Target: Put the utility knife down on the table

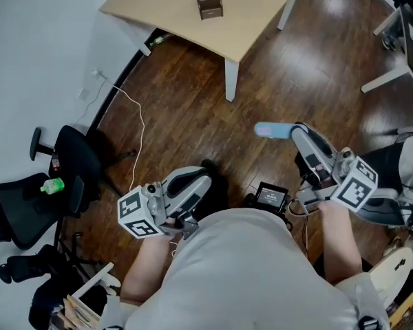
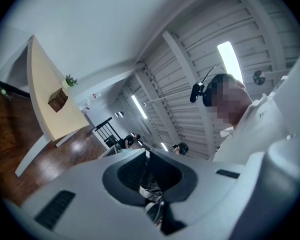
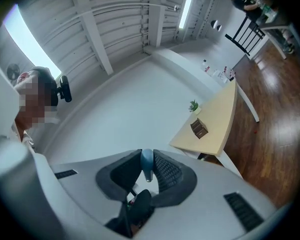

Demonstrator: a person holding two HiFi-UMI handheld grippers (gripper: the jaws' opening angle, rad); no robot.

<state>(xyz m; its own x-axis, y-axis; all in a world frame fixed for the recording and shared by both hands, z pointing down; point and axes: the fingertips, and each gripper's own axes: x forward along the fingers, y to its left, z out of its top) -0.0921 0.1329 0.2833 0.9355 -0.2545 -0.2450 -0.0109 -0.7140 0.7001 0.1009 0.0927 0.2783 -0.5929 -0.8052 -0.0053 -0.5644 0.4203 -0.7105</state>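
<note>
Within the right claw [image 3: 147, 156]: one utility knife [image 1: 270, 130]; beyond, one table [image 1: 165, 5].

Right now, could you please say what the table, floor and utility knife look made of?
Table: pale matt wood or laminate, even tone. Floor: dark glossy wood, plank lines and glare. Utility knife: light blue, probably plastic, smooth.

- Left gripper [image 1: 208, 175]: light grey moulded shell, black ribbed pads, cube [image 1: 139, 215] with black-and-white square markers.
- Right gripper [image 1: 297, 130]: matching grey shell, black pads, a like cube [image 1: 354, 184].
- Shirt [image 1: 241, 273]: white, short sleeves.
- Headset [image 2: 197, 91]: black, worn on head.
</note>
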